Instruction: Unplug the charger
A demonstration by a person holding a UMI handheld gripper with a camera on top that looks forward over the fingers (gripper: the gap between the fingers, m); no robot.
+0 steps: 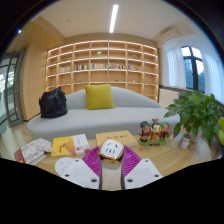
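A wide room fills the gripper view: a wall of shelves (105, 65) holds rows of books and small items, too small to name. Below it a long pale sofa (95, 112) carries 1 yellow cushion (98, 96) and 1 dark bag (52, 102). A wooden table (150, 155) stands in front, with a leafy plant (200, 115) to one side, 2 or 3 small figurines (153, 130), and books (70, 145) lying flat.

The gripper (110, 168) has its 2 fingers spread moderately, and the white charger (111, 150) sits between their tips; whether both pads (93, 160) press on it I cannot tell. No socket or cord is visible, so the charger may already be pulled free, but I cannot confirm that.
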